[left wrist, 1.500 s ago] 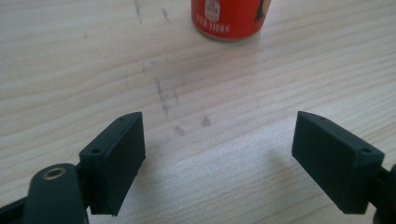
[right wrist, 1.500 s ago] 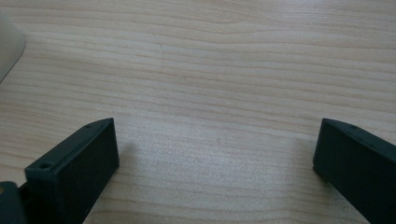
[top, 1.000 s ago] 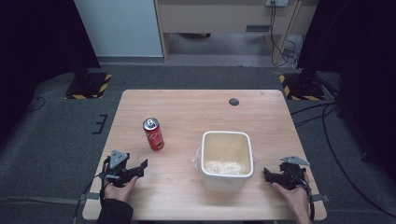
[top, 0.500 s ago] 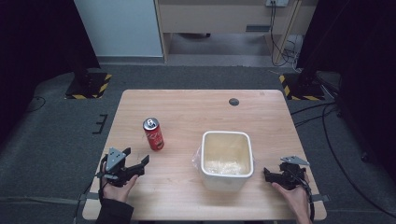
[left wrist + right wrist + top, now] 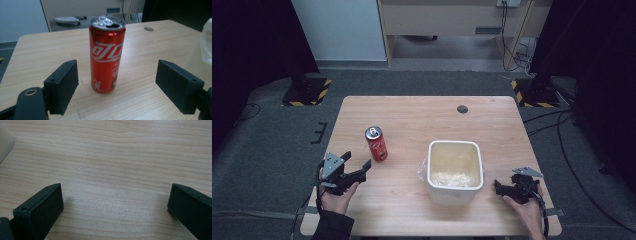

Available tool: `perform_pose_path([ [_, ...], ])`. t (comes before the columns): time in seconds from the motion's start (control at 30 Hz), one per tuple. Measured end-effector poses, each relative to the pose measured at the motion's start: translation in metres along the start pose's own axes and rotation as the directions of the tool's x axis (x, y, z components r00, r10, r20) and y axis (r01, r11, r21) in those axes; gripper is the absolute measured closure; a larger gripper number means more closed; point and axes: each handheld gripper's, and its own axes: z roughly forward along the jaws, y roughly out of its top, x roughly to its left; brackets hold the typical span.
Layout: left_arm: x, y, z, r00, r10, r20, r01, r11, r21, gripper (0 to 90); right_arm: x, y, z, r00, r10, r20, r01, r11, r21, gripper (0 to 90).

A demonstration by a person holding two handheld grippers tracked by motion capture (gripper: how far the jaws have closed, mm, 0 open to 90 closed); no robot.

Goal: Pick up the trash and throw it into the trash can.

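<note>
From above we see a pale wooden worktop [image 5: 412,125] with a red drinks can [image 5: 376,143] standing upright on its left half, its top already opened, and a white square tub [image 5: 455,170] set to the right of the middle, near the front edge; something pale and crumpled, like clear plastic, lies inside it and spills over its left side. A small dark round disc [image 5: 462,109] sits near the far edge. Our left hand-held gripper [image 5: 357,166] rests near the front left corner, aimed towards the can, and in the left gripper view its two black jaws stand wide apart with the can [image 5: 107,53] framed between them but farther off, touching neither. It holds nothing. Our right hand-held gripper [image 5: 499,188] lies near the front right corner, just beside the tub and pointing at it. In the right gripper view its jaws are also spread wide over bare wood, empty, with a pale corner of the tub [image 5: 5,143] at the upper left edge.
</note>
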Motion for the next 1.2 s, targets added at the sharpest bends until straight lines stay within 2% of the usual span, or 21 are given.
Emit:
perform_pose_path([
  [0.27, 0.005, 0.019, -0.004, 1.0, -0.008, -0.002, 0.008, 0.9987, -0.05, 17.7, 0.0, 0.0, 0.0, 1.0, 0.0, 0.0, 0.0, 1.0, 0.0, 0.4],
  [0.67, 0.003, 0.042, 0.003, 0.9999, 0.012, -0.007, -0.013, 0.997, -0.077, 17.8, 0.0, 0.0, 0.0, 1.0, 0.001, 0.0, -0.001, 1.0, 0.0, 0.4],
  [0.83, 0.002, 0.048, 0.009, 0.9997, 0.021, -0.014, -0.022, 0.9966, -0.079, 17.8, 0.0, 0.0, 0.0, 1.0, 0.001, 0.001, -0.001, 1.0, -0.001, 0.4],
  [1.17, 0.006, 0.049, 0.023, 0.9995, 0.01, -0.03, -0.012, 0.9975, -0.07, 17.4, 0.0, 0.0, 0.0, 1.0, 0.0, 0.0, 0.0, 1.0, 0.0, 0.4],
  [1.2, 0.007, 0.048, 0.028, 0.9996, -0.001, -0.028, -0.001, 0.9978, -0.066, 17.3, 0.0, 0.0, 0.0, 1.0, 0.0, 0.001, 0.0, 1.0, -0.001, 0.4],
])
